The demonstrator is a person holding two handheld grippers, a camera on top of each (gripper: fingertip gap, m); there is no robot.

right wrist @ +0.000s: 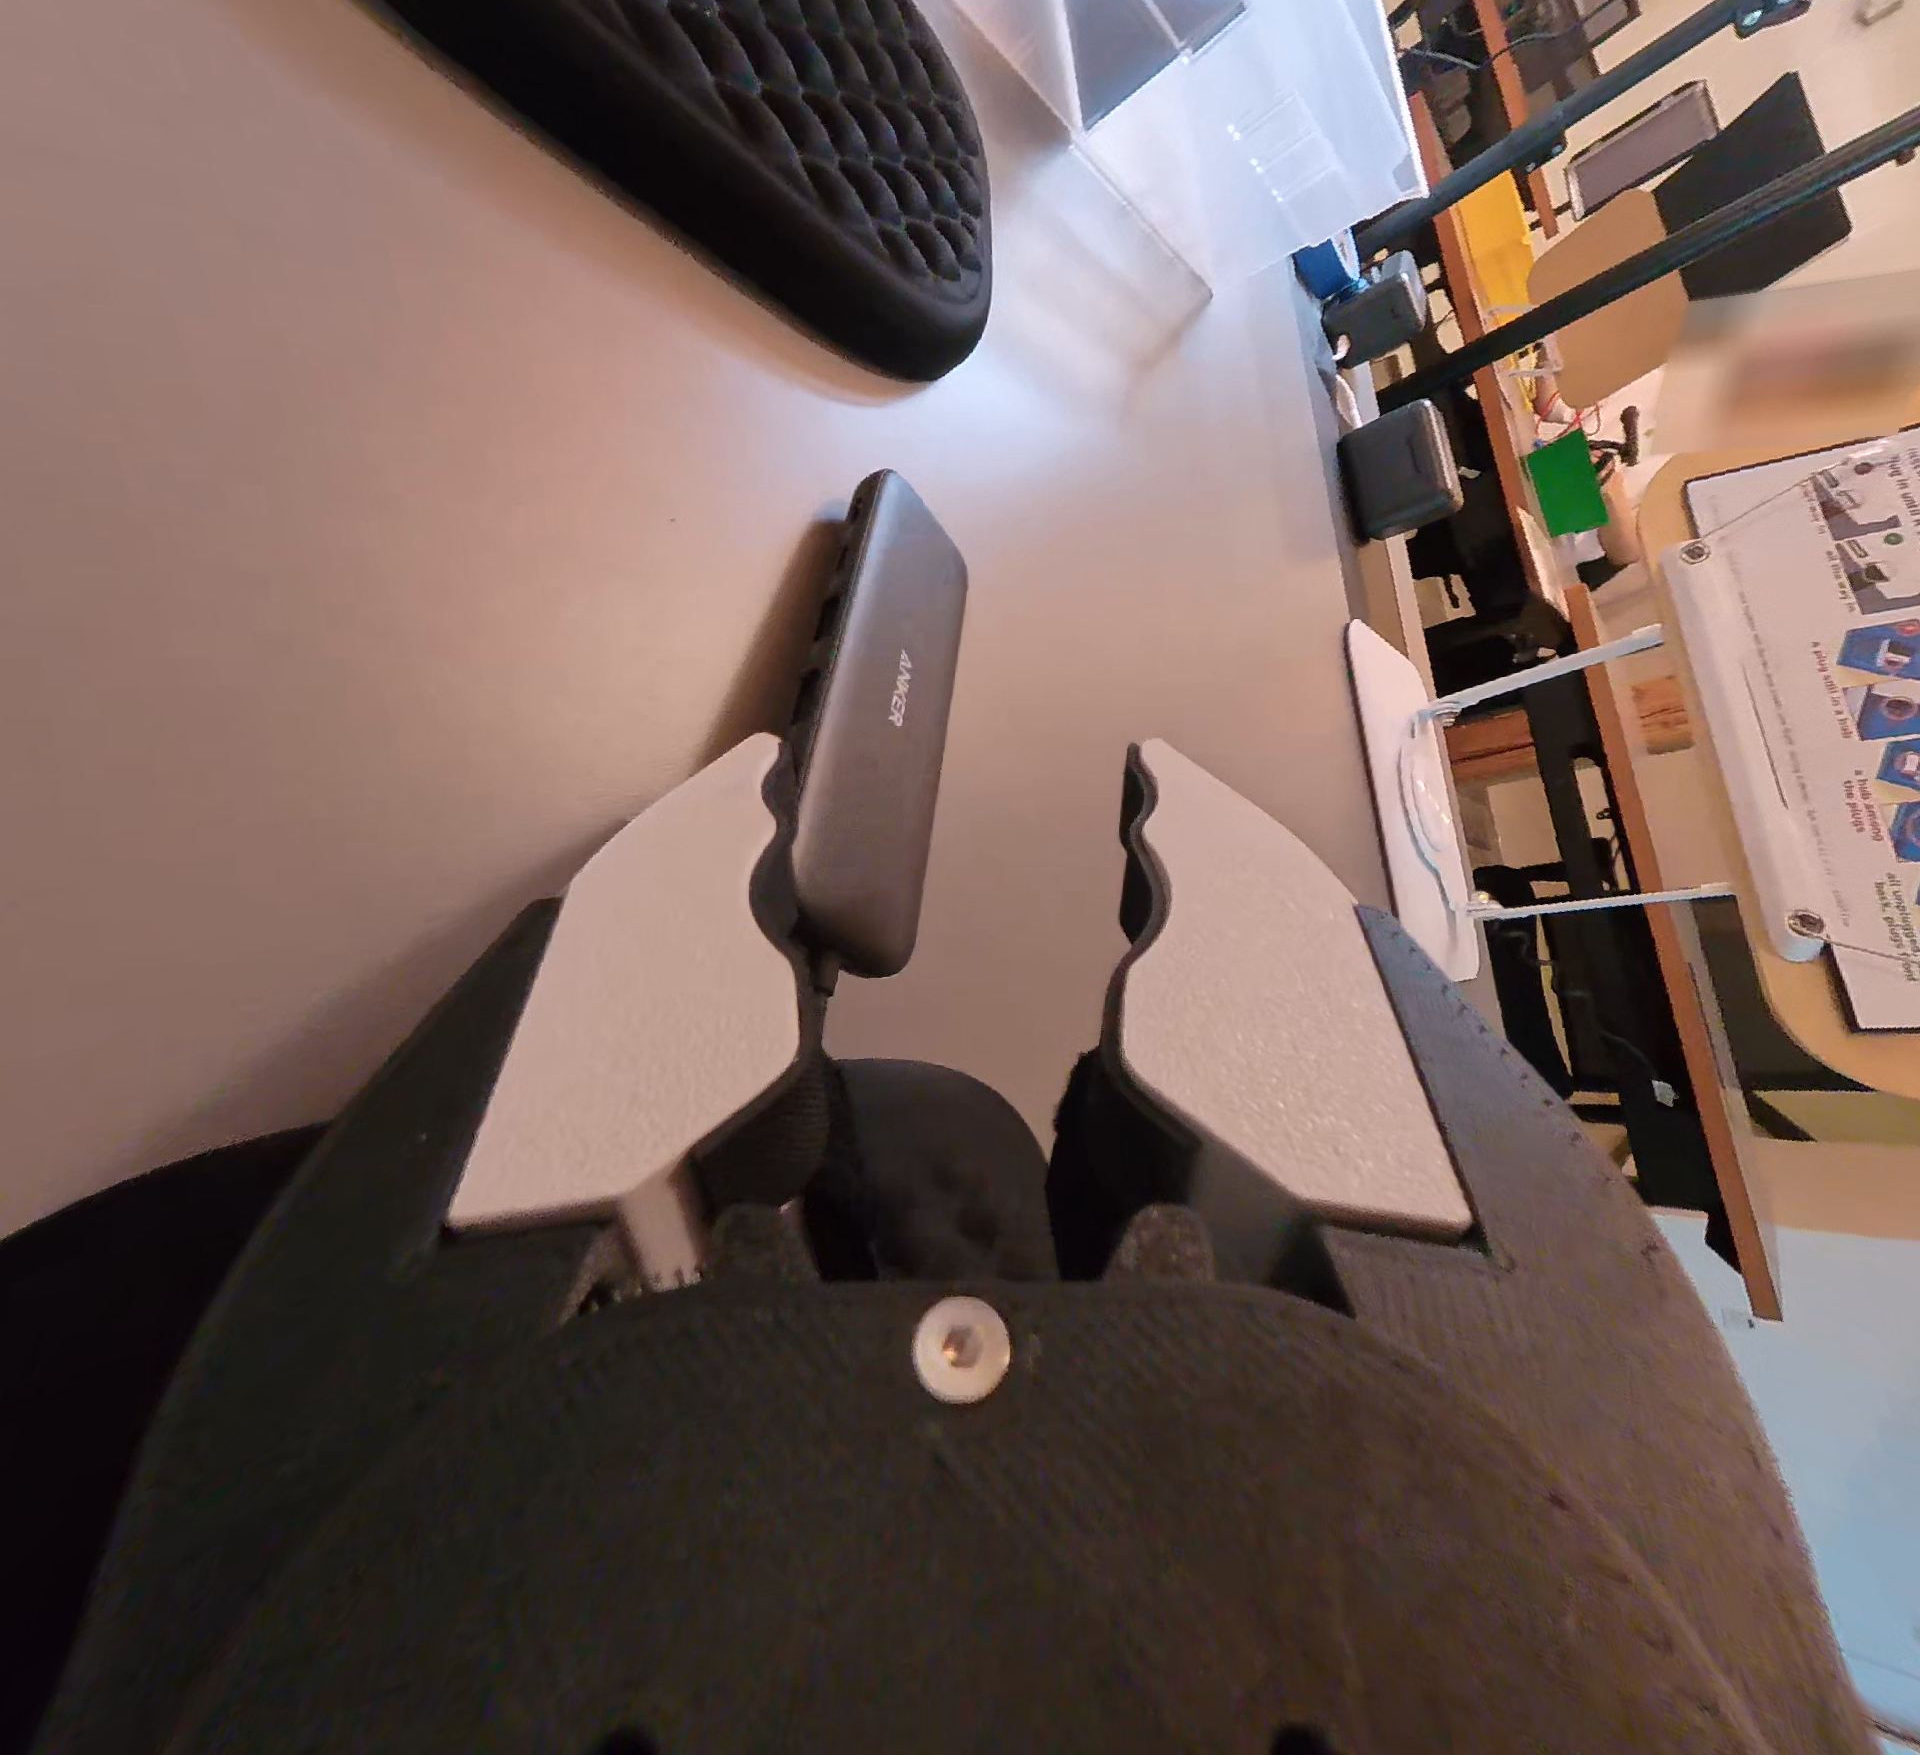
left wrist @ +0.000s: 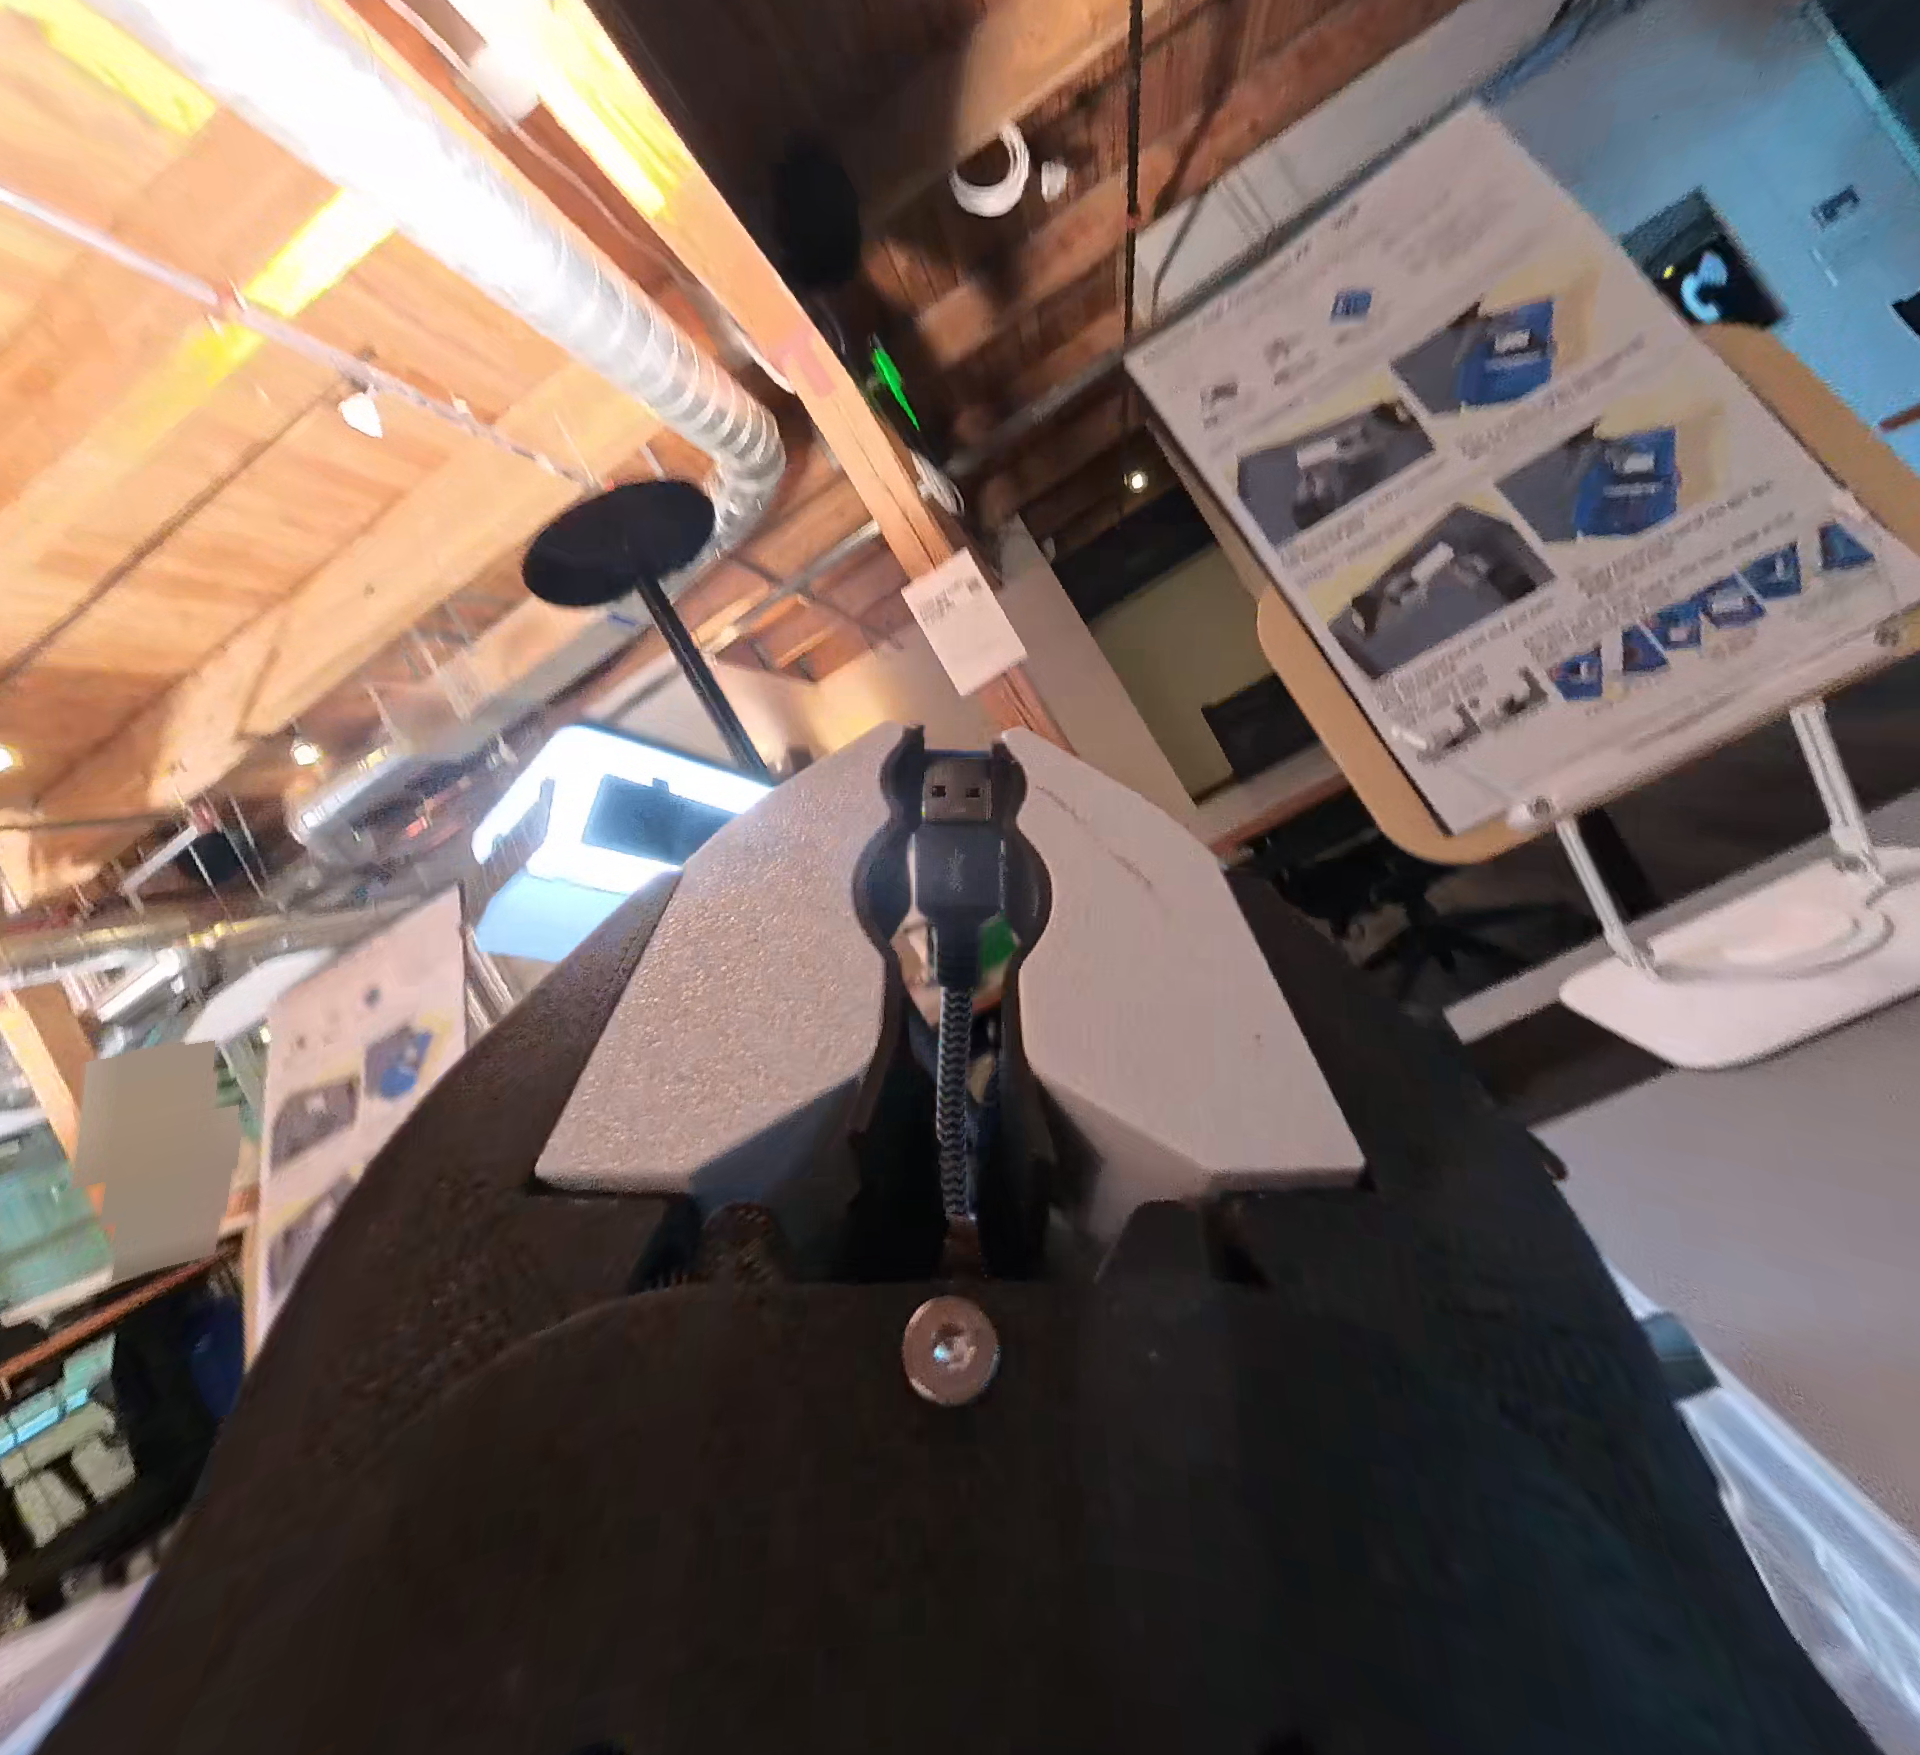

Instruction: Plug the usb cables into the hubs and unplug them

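Note:
My left gripper (left wrist: 954,755) is shut on a black USB plug (left wrist: 956,832). The metal tip sticks out past the fingertips and the braided cable (left wrist: 954,1071) runs back between the fingers. This gripper is raised and points up toward the ceiling. No hub shows in the left wrist view. My right gripper (right wrist: 954,749) is open over the grey table (right wrist: 416,500). A dark grey USB hub (right wrist: 883,697) lies on the table, its near end between the fingers and against the left finger (right wrist: 675,926). Its ports run along its left edge.
A black mesh pad (right wrist: 707,95) lies on the table beyond the hub. A clear plastic bin (right wrist: 1164,43) stands behind it. A white stand with an instruction sheet (right wrist: 1808,729) stands at the table's right edge; it also shows in the left wrist view (left wrist: 1507,479).

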